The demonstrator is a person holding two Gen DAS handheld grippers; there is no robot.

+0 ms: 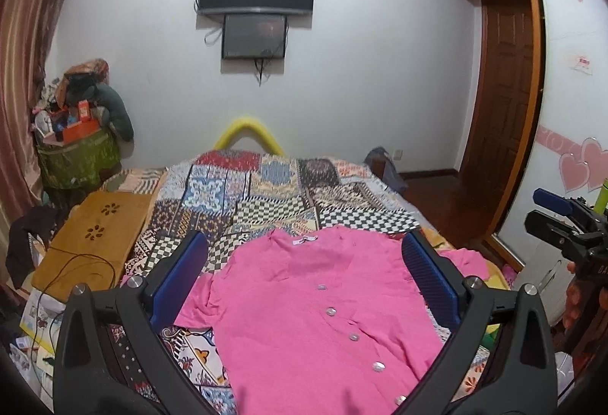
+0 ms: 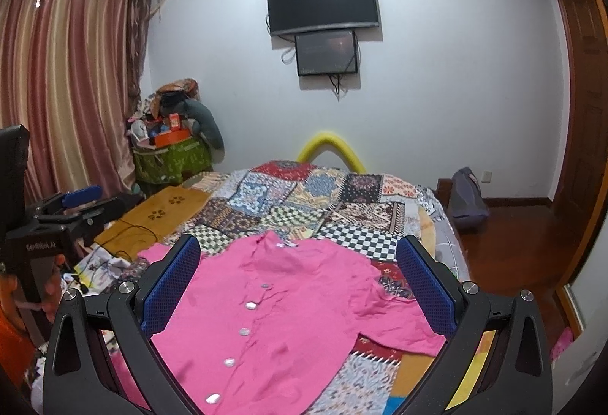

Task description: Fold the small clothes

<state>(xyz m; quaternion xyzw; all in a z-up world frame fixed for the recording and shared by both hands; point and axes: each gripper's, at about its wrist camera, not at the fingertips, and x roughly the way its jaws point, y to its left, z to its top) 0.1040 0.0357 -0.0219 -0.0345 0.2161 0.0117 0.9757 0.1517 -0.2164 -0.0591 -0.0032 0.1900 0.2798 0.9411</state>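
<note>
Pink shirt (image 1: 304, 305) lies flat, buttons up, on the bed (image 1: 266, 194). My left gripper (image 1: 304, 274) and right gripper (image 2: 298, 274) hover, jaws spread, empty. Folding probably unstarted; next, pinch a sleeve.

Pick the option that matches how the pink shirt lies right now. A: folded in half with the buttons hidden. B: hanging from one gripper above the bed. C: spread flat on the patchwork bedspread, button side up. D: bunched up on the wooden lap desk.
C: the pink shirt lies spread on the patchwork bedspread with its buttons facing up, while both open grippers hover over it without gripping.
</note>
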